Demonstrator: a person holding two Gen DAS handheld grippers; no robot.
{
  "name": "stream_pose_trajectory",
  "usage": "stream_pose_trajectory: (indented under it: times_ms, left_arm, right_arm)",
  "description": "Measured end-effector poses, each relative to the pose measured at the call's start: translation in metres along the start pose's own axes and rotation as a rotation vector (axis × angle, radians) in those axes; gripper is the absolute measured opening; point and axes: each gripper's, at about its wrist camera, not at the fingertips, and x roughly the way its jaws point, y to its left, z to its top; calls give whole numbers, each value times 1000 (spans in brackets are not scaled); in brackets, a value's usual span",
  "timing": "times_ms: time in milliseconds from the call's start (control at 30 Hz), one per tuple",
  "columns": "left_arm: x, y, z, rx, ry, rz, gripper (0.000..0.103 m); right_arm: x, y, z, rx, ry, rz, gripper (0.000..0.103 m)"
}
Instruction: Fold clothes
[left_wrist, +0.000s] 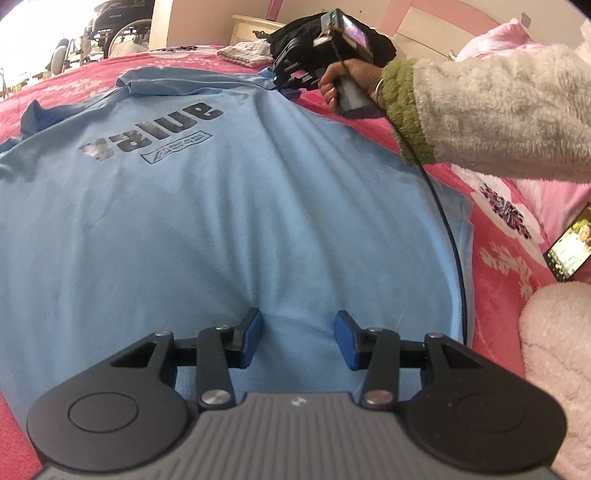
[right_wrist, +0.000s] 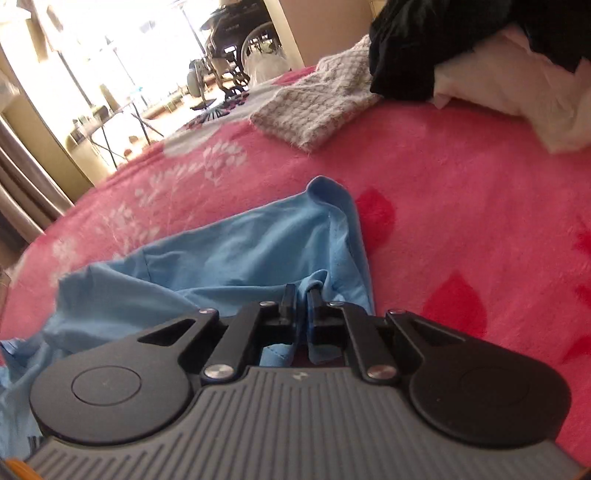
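The right gripper (right_wrist: 303, 295) pinches a sleeve of the blue shirt (left_wrist: 207, 206) spread on the bed, while the left gripper (left_wrist: 298, 338) hovers open over its lower part.

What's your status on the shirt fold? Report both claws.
Right claw shut on the blue T-shirt's sleeve. Left claw open above the blue T-shirt, lower part. Cable trails across the shirt's edge.

Blown-out daylight from far doorway (right_wrist: 147, 55), soft shadows, fisheye-bent edges, slight blur
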Motion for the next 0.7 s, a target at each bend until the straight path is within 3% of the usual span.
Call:
stream_pose_trajectory:
  times_ms: [100,233,367,500,700]
  left_arm:
    - [-1,0,1,4,5,-3,46]
    - [-2,6,5,-27,21,-31,46]
    - [-3,16,9,-90,31,-63,46]
    - [-4,18,10,-121,34,-61,46]
    - [-9,9,16,-97,43,-10,46]
  right_arm:
    - [-15,-11,6,72,25,53,13]
    - [-84,-40,5,118,11,92,42]
    - [-159,-92,-20,233,52,114,42]
    - [-218,-137,-82,368,146,92,42]
    - [-247,-177,-172,542,243,98,42]
